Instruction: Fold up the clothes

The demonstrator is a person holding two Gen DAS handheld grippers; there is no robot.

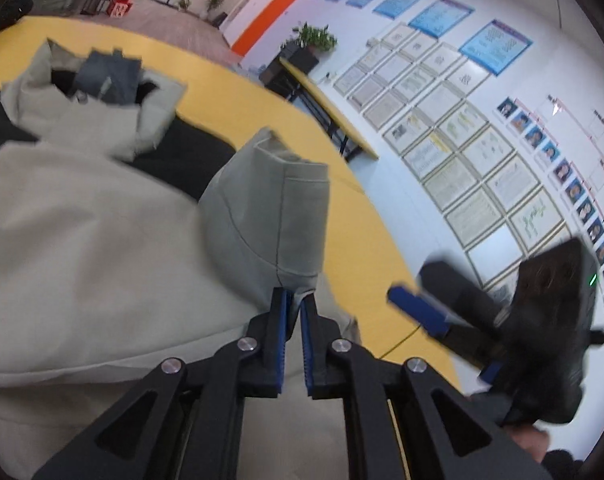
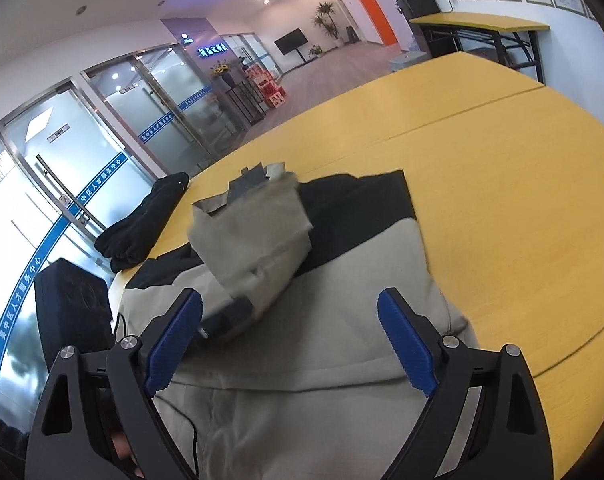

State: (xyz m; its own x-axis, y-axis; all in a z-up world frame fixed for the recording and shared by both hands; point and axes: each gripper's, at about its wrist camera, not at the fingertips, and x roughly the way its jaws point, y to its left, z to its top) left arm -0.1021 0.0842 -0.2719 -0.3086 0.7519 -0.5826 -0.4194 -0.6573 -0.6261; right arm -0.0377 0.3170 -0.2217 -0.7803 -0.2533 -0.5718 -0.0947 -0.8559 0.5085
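Note:
A beige and black jacket (image 1: 70,240) lies spread on the yellow table (image 1: 361,240). My left gripper (image 1: 296,300) is shut on the beige sleeve cuff (image 1: 278,208), which stands lifted above the jacket body. My right gripper (image 2: 290,308) is open and empty, hovering over the jacket (image 2: 321,344); it also shows at the right of the left wrist view (image 1: 413,308). A folded-in sleeve with a grey cuff (image 2: 254,224) lies across the jacket's chest. The lower hem is hidden under the grippers.
A black garment (image 2: 142,224) lies at the table's far left edge. A black box (image 2: 74,300) stands beside the table on the left. A second yellow table (image 2: 481,24) and potted plants stand by the wall. Bare tabletop (image 2: 501,200) stretches to the right.

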